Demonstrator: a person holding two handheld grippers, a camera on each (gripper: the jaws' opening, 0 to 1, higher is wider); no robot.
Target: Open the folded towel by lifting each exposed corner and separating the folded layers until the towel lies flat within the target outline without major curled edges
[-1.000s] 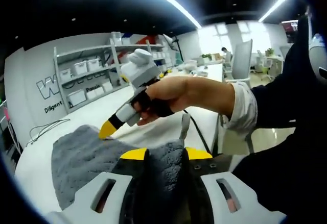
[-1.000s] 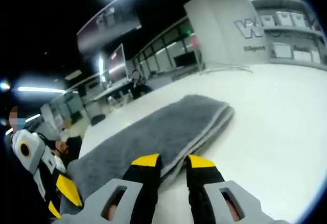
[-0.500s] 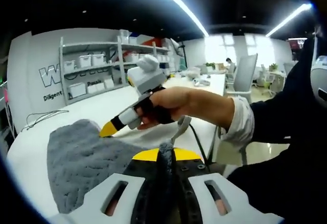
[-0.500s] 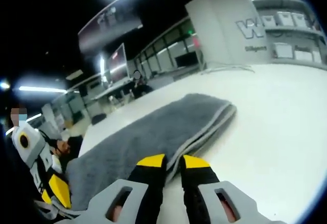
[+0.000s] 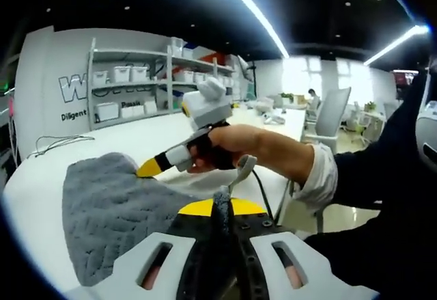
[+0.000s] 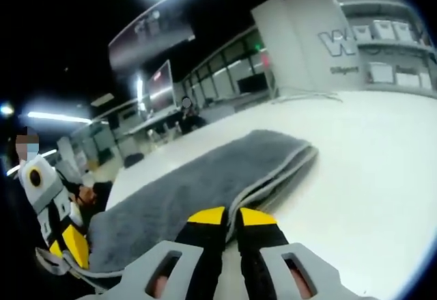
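Both claws pinch the grey towel [image 6: 205,177]: left gripper [image 5: 215,208] and right gripper [image 6: 223,216] at bottom center, ready to lift layers.

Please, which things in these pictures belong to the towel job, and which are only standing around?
For the job: grey towel; left claw, shut on the towel; right claw, shut on its edge; white table.

Standing around: shelf with white bins; cable; office chair.

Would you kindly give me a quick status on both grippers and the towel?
Left gripper shut on a towel corner. Right gripper shut on the towel's edge layers. Towel folded on the white table, not yet flat. Nothing in the way.
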